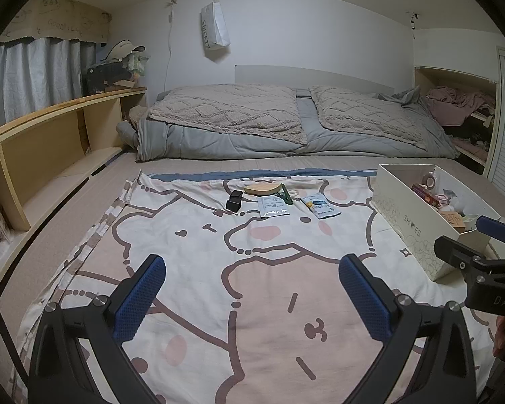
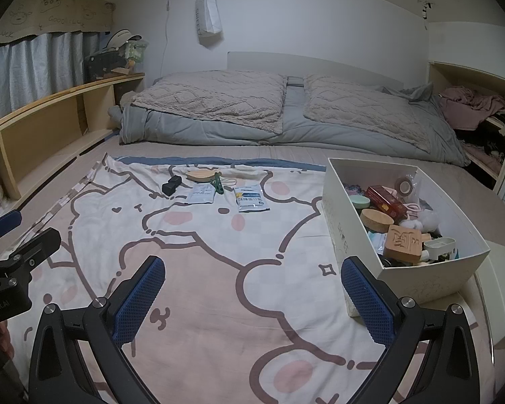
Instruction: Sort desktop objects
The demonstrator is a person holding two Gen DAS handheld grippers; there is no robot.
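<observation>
Your left gripper (image 1: 252,303) wide, empty | right gripper (image 2: 252,303) wide, empty | box (image 2: 421,276) bottom hidden under clutter | packets (image 1: 274,207) near sheet's far edge, print unreadable

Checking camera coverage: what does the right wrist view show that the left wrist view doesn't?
Right wrist only: the white box's contents in full, with the carved wooden block, cork lid and red packet, plus the left gripper from the side at the picture's left edge. Left wrist only: the right gripper from the side beside the box. Both: the black cube, wooden piece, green clip, two sachets, and open, empty grippers.
</observation>
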